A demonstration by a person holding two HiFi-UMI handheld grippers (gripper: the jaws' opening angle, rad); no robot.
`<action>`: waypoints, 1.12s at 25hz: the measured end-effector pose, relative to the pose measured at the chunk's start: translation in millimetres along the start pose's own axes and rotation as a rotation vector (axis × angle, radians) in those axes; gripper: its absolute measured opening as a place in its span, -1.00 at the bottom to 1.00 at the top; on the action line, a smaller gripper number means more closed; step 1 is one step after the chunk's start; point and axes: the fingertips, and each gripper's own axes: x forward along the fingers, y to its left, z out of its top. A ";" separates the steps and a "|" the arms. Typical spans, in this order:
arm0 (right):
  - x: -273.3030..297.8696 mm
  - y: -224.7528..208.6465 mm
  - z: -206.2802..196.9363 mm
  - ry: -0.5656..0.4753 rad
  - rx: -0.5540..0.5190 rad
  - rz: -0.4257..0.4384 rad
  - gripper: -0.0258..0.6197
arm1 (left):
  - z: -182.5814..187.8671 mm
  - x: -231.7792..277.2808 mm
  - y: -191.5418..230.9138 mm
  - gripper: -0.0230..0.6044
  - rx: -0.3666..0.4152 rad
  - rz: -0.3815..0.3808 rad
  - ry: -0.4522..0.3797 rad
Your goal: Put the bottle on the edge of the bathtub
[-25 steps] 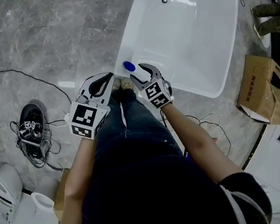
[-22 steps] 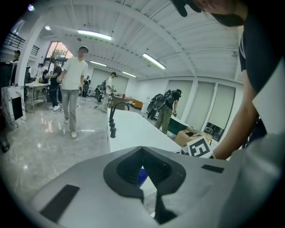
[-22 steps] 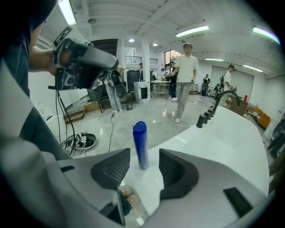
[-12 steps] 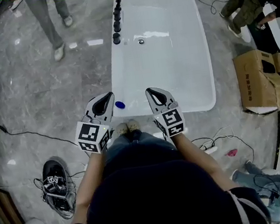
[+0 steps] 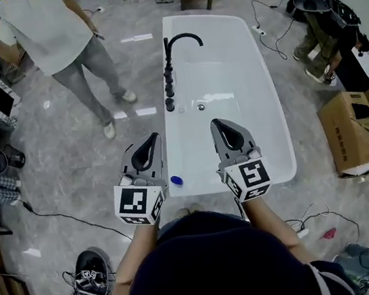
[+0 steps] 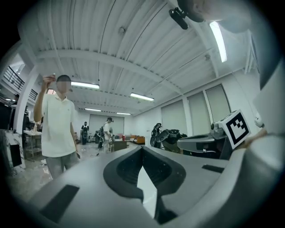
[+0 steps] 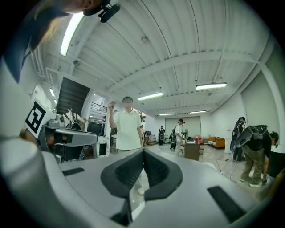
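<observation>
Head view: 2 claws, both pressed together and empty, left claw (image 5: 152, 138) and right claw (image 5: 218, 123), hover over the bathtub's (image 5: 259, 98) near end. The bottle (image 5: 176, 180) sits on its near-left rim, just beside the left claw. A person (image 5: 66, 44) stands farther left.

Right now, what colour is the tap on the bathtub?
Black. The tap shows best in the head view.
</observation>
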 end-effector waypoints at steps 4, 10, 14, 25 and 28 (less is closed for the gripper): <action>-4.3 0.8 43.1 -0.079 -0.006 -0.015 -0.83 | 40.3 -9.7 8.5 -0.85 0.014 0.070 -0.072; -6.2 9.9 68.2 -0.120 -0.034 -0.005 -0.83 | 59.6 -20.0 17.7 -0.85 0.021 0.141 -0.117; -6.7 13.2 66.4 -0.118 -0.042 0.003 -0.83 | 57.0 -20.7 16.0 -0.85 0.026 0.153 -0.112; -9.5 24.8 64.7 -0.110 -0.040 -0.009 -0.83 | 55.7 -28.6 17.5 -0.85 0.039 0.140 -0.105; -8.1 20.1 66.5 -0.108 -0.041 -0.007 -0.83 | 58.5 -23.9 15.2 -0.85 0.042 0.138 -0.102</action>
